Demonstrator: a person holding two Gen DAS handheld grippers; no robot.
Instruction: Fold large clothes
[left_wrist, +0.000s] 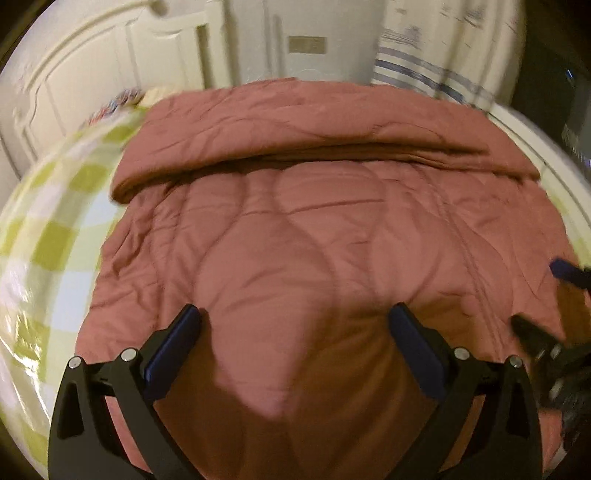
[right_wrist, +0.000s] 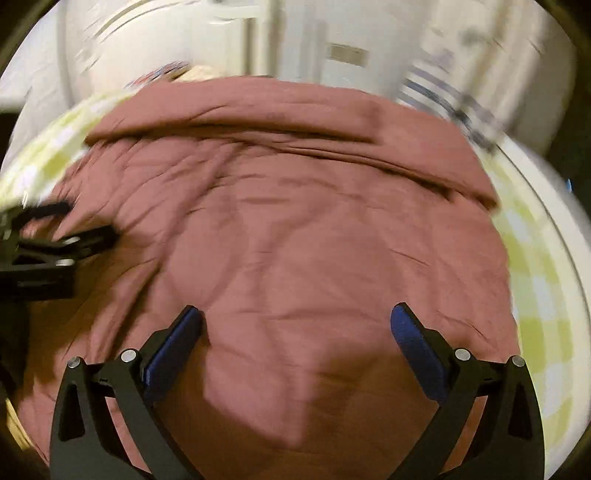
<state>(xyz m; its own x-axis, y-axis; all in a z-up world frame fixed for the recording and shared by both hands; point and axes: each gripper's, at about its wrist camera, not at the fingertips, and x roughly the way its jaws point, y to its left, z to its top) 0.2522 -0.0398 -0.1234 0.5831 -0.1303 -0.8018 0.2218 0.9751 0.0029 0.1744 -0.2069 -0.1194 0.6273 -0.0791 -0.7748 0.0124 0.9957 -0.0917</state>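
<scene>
Left claw (left_wrist: 295, 321) is spread wide, jaws well apart, nothing between them, hovering over the pink quilt (left_wrist: 314, 229). Right claw (right_wrist: 295, 321) is the same story: jaws apart, empty, quilt fabric directly beneath and ahead of it.

The quilt lies on the bed, over a green-and-white checked sheet (left_wrist: 55, 221) that shows past it on the outer side of each claw. Ahead of both claws, at the far end, a band of quilt is already doubled back, and that folded edge (left_wrist: 295, 157) runs crosswise, side to side, square to the way the fingers point. So the quilt's long line lies across both claws, not along them.

The two claws sit side by side over the near part of the quilt; from the left wrist the right one shows at the right edge, from the right wrist the left one at the left edge. Neither looks nearer to the far fold. The near hem is not visible; it seems to sit below or behind the claws. My guess: each claw takes its own near corner, then carries it forward toward that crosswise fold.
</scene>
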